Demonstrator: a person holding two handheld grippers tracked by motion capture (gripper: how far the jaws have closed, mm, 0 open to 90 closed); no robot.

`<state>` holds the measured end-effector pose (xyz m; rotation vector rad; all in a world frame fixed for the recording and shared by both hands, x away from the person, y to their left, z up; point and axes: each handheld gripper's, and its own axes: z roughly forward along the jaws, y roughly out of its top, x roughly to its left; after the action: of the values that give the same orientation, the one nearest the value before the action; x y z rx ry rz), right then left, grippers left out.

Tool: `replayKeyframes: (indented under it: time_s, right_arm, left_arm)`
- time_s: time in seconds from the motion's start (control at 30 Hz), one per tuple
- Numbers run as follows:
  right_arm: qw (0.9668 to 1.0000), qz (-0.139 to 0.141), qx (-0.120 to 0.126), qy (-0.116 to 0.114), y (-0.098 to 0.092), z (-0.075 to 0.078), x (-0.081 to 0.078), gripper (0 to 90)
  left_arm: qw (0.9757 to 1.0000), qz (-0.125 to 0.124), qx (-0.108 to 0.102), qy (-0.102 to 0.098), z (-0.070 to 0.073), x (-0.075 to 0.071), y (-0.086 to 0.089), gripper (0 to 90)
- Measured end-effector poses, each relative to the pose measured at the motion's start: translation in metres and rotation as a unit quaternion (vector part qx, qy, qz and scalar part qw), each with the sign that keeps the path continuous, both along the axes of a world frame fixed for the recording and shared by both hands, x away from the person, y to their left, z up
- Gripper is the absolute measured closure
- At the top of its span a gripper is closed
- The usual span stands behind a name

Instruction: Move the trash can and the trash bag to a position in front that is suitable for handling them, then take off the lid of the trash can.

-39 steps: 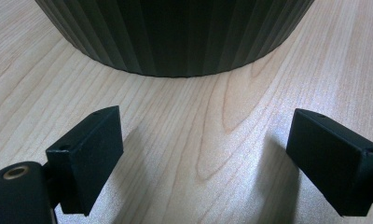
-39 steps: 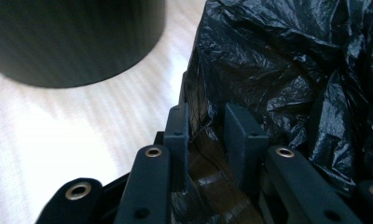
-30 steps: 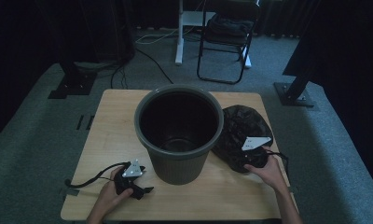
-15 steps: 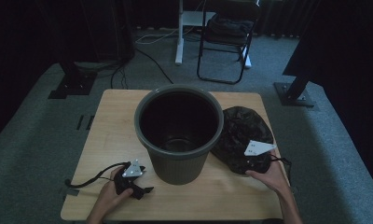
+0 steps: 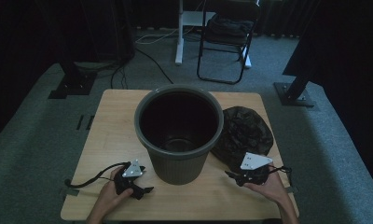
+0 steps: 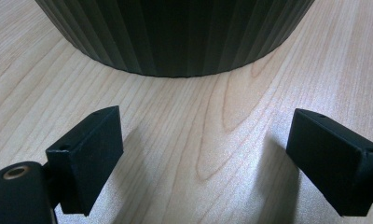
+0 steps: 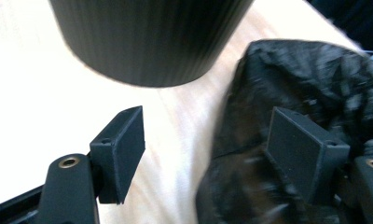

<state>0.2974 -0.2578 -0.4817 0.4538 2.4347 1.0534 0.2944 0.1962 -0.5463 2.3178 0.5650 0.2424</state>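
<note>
The right gripper has just been opening beside the black plastic bag, nothing gripped; left gripper stands wide

I can read no text, label, brand, number or sign from here. The bin has plain ribbed walls, the black bag is unmarked, and the table shows only wood grain. The grey plates on the grippers carry small dark marks, too small for me to read.
</note>
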Motion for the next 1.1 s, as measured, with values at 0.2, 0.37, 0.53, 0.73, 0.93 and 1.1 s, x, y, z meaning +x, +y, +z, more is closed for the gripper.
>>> replayKeyframes:
  time_s: [0.2, 0.37, 0.53, 0.73, 0.93, 1.1]
  right_arm:
    - [0.9997, 0.007, 0.000, 0.022, 0.009, -0.017, -0.009, 24.5]
    - [0.9991, 0.001, 0.002, 0.042, 0.012, -0.034, -0.015, 22.4]
    - [0.9979, 0.000, 0.003, 0.064, 0.011, -0.048, -0.012, 22.5]
    - [0.9962, 0.002, 0.013, 0.086, 0.013, -0.056, -0.008, 22.6]
    - [0.9939, -0.006, 0.023, 0.107, 0.012, -0.065, -0.007, 22.6]
    - [0.9934, -0.011, 0.028, 0.111, 0.012, -0.066, -0.006, 21.3]
  left_arm:
    - [1.0000, 0.002, -0.001, 0.000, 0.000, 0.000, 0.000, 10.9]
    - [1.0000, 0.001, -0.001, 0.000, 0.000, 0.000, 0.000, 10.9]
    - [1.0000, -0.001, 0.000, 0.000, 0.000, -0.001, 0.000, 10.9]
    - [1.0000, -0.001, -0.001, 0.000, 0.000, -0.002, 0.000, 11.6]
    - [0.9999, 0.012, 0.005, 0.003, 0.004, 0.000, 0.005, 20.7]
    - [0.9996, 0.027, 0.004, -0.007, 0.013, 0.000, 0.010, 27.4]
